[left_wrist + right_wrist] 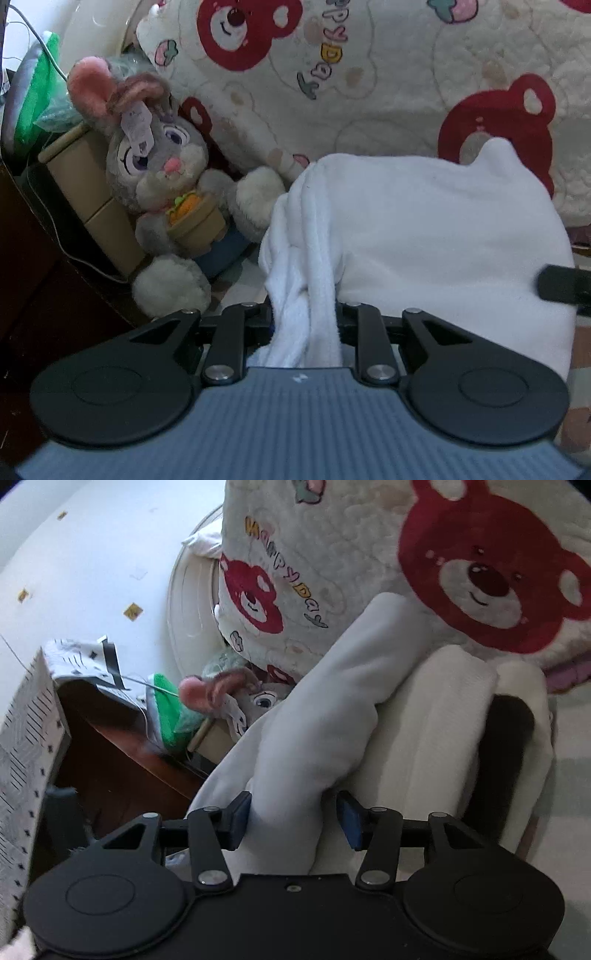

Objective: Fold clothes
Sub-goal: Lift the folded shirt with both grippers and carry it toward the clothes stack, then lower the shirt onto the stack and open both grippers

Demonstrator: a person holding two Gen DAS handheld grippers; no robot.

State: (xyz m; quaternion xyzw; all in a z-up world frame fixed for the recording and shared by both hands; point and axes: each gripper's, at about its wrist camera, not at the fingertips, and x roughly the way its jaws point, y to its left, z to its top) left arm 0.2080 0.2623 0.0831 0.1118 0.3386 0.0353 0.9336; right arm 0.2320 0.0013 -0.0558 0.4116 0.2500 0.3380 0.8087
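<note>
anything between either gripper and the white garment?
Nothing visible. The left gripper already pinches a bunched fold of the white garment, and the right gripper has a fold between its jaws. The plush rabbit sits off to the side.

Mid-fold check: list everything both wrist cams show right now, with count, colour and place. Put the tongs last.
White garment: one, white, bunched ahead of both cameras.
Bear blanket: one, cream with red bears, behind the garment.
Plush rabbit: one, grey with pink ears, left of the garment.
Beige box: one, behind the rabbit.
Green bag: one, far left.
Left tongs: one, black, shut on white cloth.
Right tongs: one, black with blue pads, cloth between the fingers, jaws apart.
</note>
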